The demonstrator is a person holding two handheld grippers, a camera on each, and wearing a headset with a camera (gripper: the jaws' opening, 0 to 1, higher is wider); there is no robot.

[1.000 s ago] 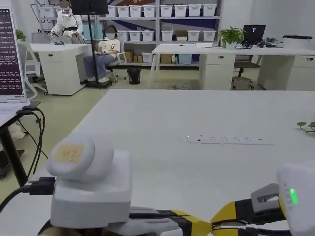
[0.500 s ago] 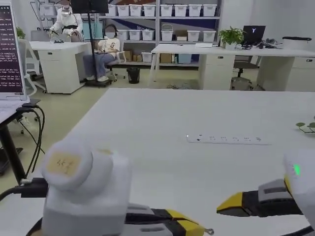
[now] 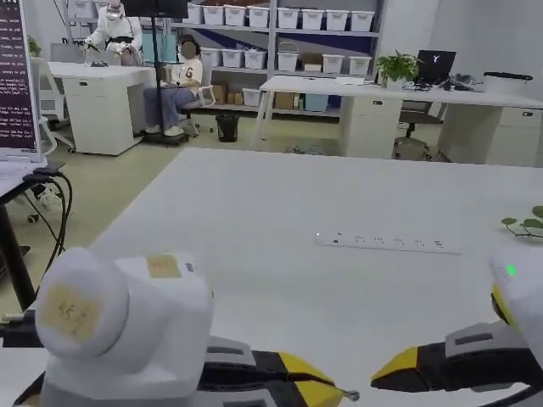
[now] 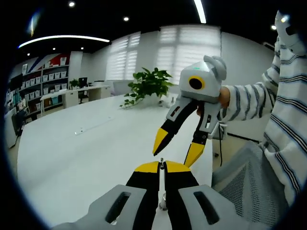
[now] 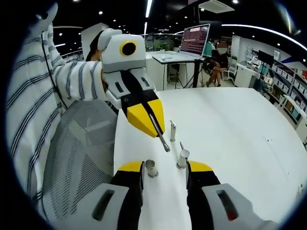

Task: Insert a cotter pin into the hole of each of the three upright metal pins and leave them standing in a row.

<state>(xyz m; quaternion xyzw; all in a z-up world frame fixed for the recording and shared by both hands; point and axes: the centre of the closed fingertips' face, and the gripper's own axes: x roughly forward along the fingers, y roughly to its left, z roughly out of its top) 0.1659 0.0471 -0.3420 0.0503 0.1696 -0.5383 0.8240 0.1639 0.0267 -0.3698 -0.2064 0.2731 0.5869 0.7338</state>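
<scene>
Cotter pin (image 5: 163, 141) sits pinched in the pressed-together left gripper (image 5: 152, 128), its long axis slanting to the lower right of the right gripper view, tip in-frame between three upright metal pins (image 5: 151, 168) on the white table (image 5: 230, 124), right gripper (image 5: 165, 167) spread around the near two.

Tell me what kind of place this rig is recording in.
Probably an open-plan lab or workshop office: rows of shelved white plastic storage bins along the back wall, long white workbenches with people seated nearby, and an open laptop showing text.
</scene>
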